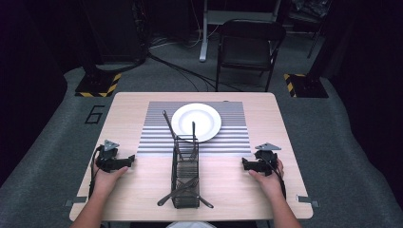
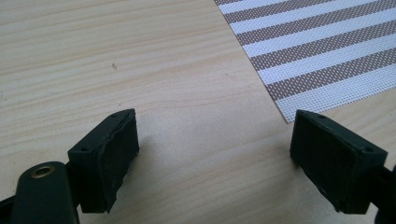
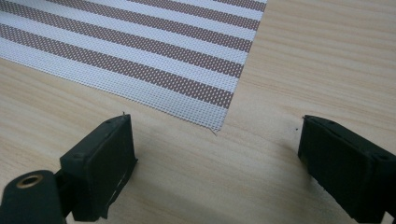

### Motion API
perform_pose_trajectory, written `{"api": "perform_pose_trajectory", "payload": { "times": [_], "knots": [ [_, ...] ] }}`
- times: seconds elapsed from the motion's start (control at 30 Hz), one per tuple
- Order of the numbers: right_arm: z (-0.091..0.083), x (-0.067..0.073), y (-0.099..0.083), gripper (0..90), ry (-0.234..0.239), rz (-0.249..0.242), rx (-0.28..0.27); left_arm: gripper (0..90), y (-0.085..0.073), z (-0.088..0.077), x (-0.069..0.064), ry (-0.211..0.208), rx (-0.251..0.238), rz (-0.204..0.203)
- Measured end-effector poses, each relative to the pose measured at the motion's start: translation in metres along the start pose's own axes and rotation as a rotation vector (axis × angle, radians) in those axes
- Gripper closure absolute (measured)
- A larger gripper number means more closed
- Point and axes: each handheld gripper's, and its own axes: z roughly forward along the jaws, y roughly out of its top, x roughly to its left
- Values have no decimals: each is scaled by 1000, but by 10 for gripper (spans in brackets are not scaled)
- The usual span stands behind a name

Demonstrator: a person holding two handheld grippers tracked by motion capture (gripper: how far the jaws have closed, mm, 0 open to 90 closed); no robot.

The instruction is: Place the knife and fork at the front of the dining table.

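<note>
Both grippers parked, nothing grabbed yet
Left gripper point(image 1: 129, 160) and right gripper point(image 1: 244, 164) rest on the worktop point(image 1: 228, 190), jaws wide open; approach the rack point(image 1: 185, 178) squarely.

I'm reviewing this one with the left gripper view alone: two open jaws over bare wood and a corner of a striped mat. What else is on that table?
Observer: A white plate lies on the striped mat.
Operator: Anything nearer the person?
Observer: A black wire rack stands at the table's middle, in front of the plate.
Operator: And the other gripper?
Observer: The right gripper is open with nothing between its jaws, near the mat's other near corner.
</note>
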Motion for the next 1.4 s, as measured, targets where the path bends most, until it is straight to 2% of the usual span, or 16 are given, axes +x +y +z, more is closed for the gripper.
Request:
{"api": "perform_pose_trajectory", "payload": {
  "times": [0.47,0.77,0.83,0.87,0.97,1.0,1.03,1.07,1.17,1.23,1.33,1.37,1.4],
  "knots": [
    [0,2,0,95,-16,5,3,152,0,0,0,-1,2,3],
    [1,5,0,79,-36,30,4,150,0,0,0,-9,5,9],
    [0,7,0,103,-46,43,3,150,0,0,-1,-8,0,7],
    [-1,9,0,195,-40,43,-20,150,0,0,-1,-6,0,8],
    [-1,10,0,229,-30,29,-26,150,0,0,0,-11,5,9],
    [-3,10,1,304,-25,23,-23,150,1,0,-1,-10,6,7],
    [-3,10,1,304,-25,23,-23,150,1,0,-1,-10,6,7],
    [-6,10,4,388,-12,34,7,150,1,0,0,-12,15,9],
    [-12,12,6,424,-3,59,9,150,1,0,0,-12,15,8],
    [-18,16,10,432,6,59,-11,150,1,0,0,-12,15,9],
    [-29,27,20,433,28,17,-30,151,1,0,-1,-9,5,7],
    [-29,27,20,433,28,17,-30,151,1,0,-1,-9,5,7],
    [-33,33,24,440,33,-21,-31,150,1,0,-1,-9,5,7]
  ]
}}
